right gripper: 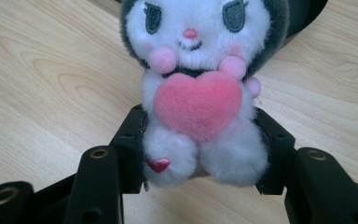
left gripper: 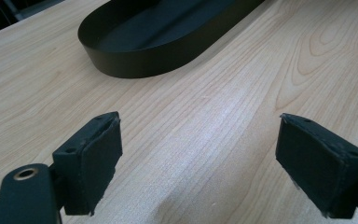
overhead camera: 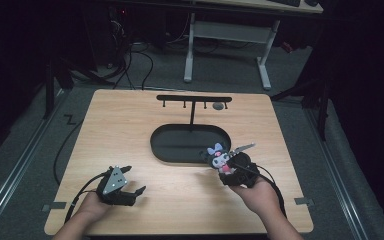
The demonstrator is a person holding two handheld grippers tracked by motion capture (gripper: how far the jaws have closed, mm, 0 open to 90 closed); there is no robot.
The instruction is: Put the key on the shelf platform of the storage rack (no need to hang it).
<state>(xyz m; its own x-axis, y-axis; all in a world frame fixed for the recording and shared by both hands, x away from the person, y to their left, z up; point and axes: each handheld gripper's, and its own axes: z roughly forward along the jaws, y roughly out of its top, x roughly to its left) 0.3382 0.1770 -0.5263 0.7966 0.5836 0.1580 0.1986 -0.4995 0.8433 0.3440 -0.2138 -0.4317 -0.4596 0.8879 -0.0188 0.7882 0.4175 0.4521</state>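
A small plush toy (right gripper: 198,93), white-faced with a dark hood and a pink heart on its chest, sits between the jaws of my right gripper (right gripper: 200,149), which is shut on its lower body. In the high view the plush toy (overhead camera: 218,157) is held just above the table at the right end of the black oval tray (overhead camera: 165,145), with the right gripper (overhead camera: 227,170) under it. My left gripper (overhead camera: 130,186) rests near the front left of the table, open. Its pads (left gripper: 93,158) stand wide apart over bare wood, with the tray (left gripper: 135,60) ahead.
A black T-shaped hanger stand (overhead camera: 193,100) with small hooks rises behind the tray; a small dark round thing hangs near its right end. The wooden table (overhead camera: 120,125) has dark floor, cables and a white desk frame (overhead camera: 227,45) beyond its far edge.
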